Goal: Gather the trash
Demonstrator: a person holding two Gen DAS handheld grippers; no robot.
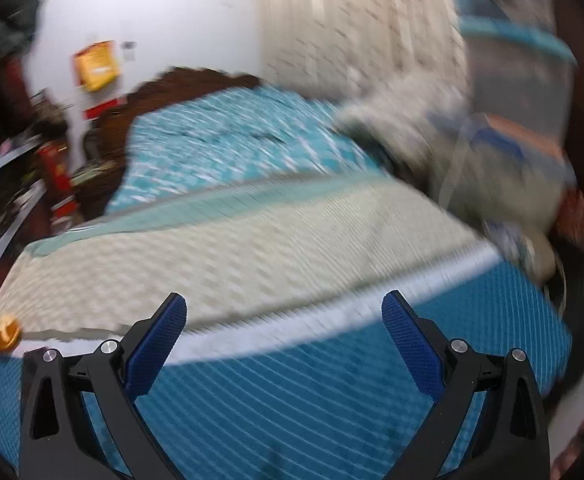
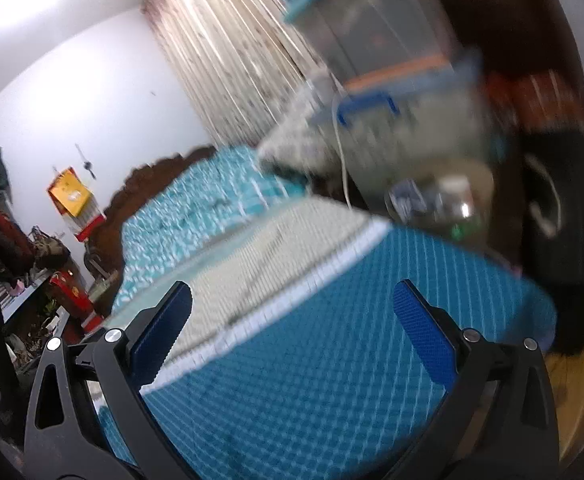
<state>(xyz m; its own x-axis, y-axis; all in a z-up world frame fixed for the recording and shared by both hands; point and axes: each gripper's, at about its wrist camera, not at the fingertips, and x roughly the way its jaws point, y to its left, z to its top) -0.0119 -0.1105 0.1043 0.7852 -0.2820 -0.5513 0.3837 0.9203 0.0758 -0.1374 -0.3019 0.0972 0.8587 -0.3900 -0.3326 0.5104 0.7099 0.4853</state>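
Both views are motion-blurred. A small crumpled orange piece of trash point(image 1: 2, 333) lies on the bed's cream mat point(image 1: 228, 248) near its left edge, left of my left gripper point(image 1: 284, 312). The left gripper is open and empty above the bed's blue foot end. My right gripper point(image 2: 292, 300) is open and empty over the same blue cover point(image 2: 332, 340). A clear plastic bottle point(image 2: 444, 208) stands blurred beside the bed's right corner. It also shows in the left wrist view point(image 1: 528, 248).
A teal patterned quilt point(image 1: 228, 136) covers the bed's head end by a dark wooden headboard point(image 1: 196, 80). Stacked clear storage boxes point(image 2: 392, 60) stand at the right. A cluttered shelf point(image 1: 8, 176) stands left. Curtains point(image 1: 356, 16) hang behind.
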